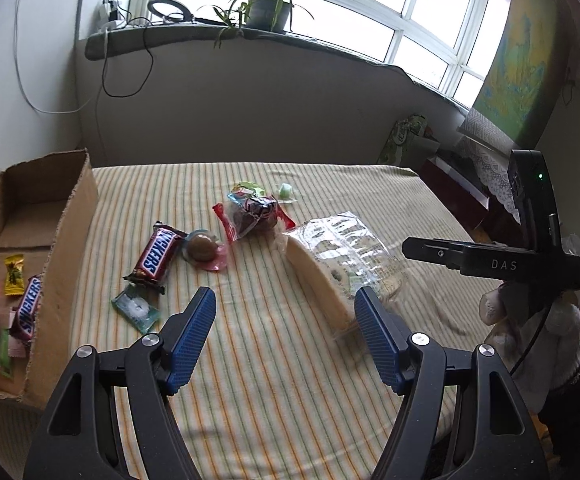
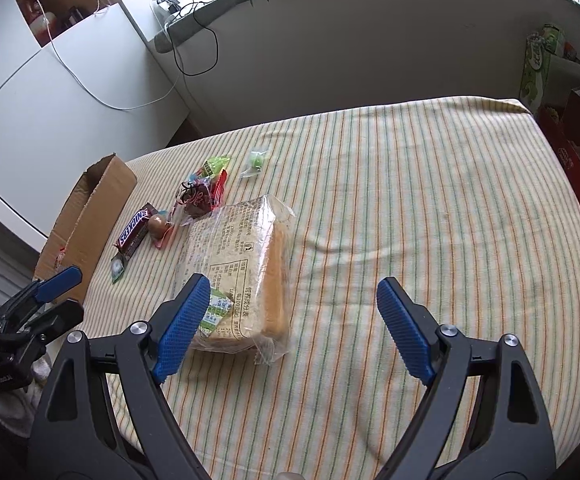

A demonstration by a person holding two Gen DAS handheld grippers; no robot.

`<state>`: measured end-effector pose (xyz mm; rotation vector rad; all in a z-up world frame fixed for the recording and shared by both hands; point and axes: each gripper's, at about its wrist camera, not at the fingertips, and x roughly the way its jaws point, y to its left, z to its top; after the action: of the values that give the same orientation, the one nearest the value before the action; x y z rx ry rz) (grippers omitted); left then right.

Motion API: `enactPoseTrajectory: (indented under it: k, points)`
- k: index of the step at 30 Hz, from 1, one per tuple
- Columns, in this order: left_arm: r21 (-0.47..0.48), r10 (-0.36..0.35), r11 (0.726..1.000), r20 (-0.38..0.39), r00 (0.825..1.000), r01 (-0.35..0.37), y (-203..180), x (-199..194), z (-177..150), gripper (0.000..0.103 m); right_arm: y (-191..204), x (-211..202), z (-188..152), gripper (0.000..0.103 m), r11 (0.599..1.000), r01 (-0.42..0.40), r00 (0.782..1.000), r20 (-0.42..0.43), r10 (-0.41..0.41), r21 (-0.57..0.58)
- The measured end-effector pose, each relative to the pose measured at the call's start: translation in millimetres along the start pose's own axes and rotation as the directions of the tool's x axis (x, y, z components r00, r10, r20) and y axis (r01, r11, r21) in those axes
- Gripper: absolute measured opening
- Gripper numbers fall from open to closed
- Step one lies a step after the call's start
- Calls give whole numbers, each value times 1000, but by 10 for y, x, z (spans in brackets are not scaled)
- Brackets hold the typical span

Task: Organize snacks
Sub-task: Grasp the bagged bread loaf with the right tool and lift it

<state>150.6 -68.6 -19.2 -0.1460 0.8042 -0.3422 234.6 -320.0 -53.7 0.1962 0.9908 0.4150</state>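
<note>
The left gripper has its jaws open with nothing between them, and it hangs over the striped cloth of the desk. The bagged sliced bread lies just ahead of its right finger, which covers the near corner of the bag; whether they touch, I cannot tell. The right gripper also has its jaws wide open and empty; the same bread lies near its left finger, which hides a part of the label, and most of the loaf is outside the gap. A Snickers bar lies to the left of the bread on the cloth, beside a round brown sweet in a pink wrapper, a small green packet, a dark pastry in a clear bag and a little green candy farther back. Only the left wrist view looks into the cardboard box at the left edge, where another Snickers and a yellow sweet lie. The right wrist view shows only the outside of the box, but it shows the printed top of the bread.
</note>
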Motion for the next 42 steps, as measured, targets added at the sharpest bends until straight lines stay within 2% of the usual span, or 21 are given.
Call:
enactPoseTrajectory:
  k: [5,15,18,21,23,25,27,28,30,32,42]
  points:
    - [-71,-85,994,-53,995,81,-34,232,10,72,-38,123,35,88,998,-53,998,-37,53,21]
    - [-141,-183,976,-125,975,165,-135,600,10,72,-22,326,81,88,984,-163,980,-101,170,74]
    - [-139,-182,977,-143,973,163,-172,701,5,72,0,369,90,87,983,-167,978,-114,174,73]
    - [-159,-199,972,-162,967,173,-160,808,-3,72,27,416,93,80,982,-174,975,-127,182,73]
    - [-179,-218,966,-164,962,188,-125,854,4,72,43,448,88,70,981,-179,973,-137,187,73]
    - [-188,-224,963,-169,960,192,-124,905,9,71,39,473,95,67,979,-185,970,-141,196,90]
    - [-186,-231,962,-167,958,200,-118,903,5,63,41,499,96,61,973,-205,964,-150,220,107]
    - [-185,-232,962,-167,958,201,-128,909,17,62,37,500,99,61,970,-212,962,-150,228,115]
    - [-174,-244,961,-160,957,216,-152,884,19,53,68,500,100,61,971,-211,963,-149,226,112]
    - [-158,-241,963,-157,958,216,-192,870,31,50,102,492,92,60,972,-210,963,-149,224,107]
    - [-98,-198,977,-116,973,187,-236,637,20,50,373,353,59,60,977,-200,969,-131,209,74]
